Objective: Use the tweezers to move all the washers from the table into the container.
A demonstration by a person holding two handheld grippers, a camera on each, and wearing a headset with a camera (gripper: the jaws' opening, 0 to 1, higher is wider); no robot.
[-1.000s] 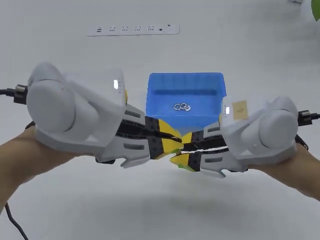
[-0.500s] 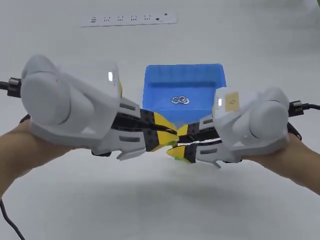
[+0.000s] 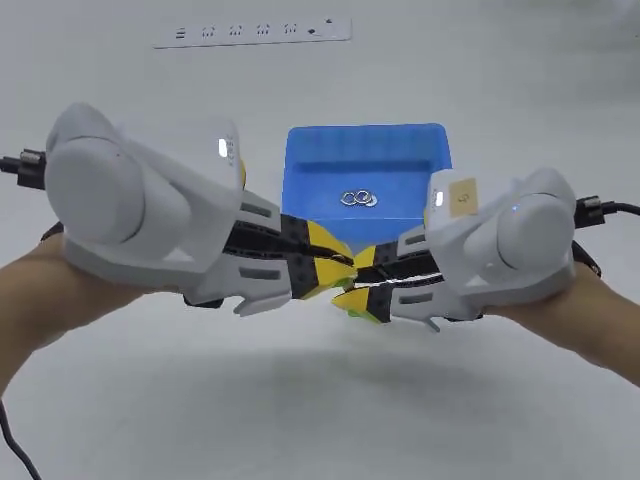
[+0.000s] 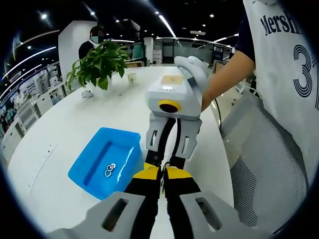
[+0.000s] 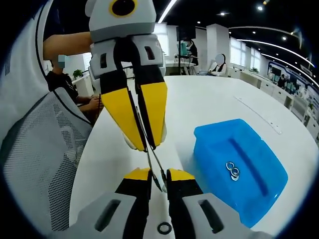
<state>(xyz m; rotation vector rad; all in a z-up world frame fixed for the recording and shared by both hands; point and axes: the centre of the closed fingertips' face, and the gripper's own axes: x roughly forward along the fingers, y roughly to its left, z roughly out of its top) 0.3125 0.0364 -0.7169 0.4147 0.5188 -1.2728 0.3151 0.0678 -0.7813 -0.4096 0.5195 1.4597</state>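
Two handheld grippers meet tip to tip above a white table [image 3: 320, 410], just on the near side of a blue container [image 3: 318, 165]. The left gripper [image 3: 332, 268] comes in from the left with its yellow-tipped jaws clenched on a thin pair of metal tweezers [image 5: 151, 158]. The right gripper [image 3: 365, 285] faces it from the right. Its jaws stand close together with the free end of the tweezers running down between them, but I cannot tell whether they press on it. A hand grips each tool from behind.

One dark washer [image 5: 164, 228] lies on the table under the right gripper, seen in the right gripper view between that gripper's own jaws, apart from the container. A small cluster of washers [image 3: 358, 198] already rests on the floor of the container, near its middle.

Farther off, a white power strip [image 3: 250, 30] lies at the far side of the table. In the left gripper view, a leafy green plant [image 4: 97, 62] and a small cup [image 4: 131, 78] stand on the table well beyond the container.
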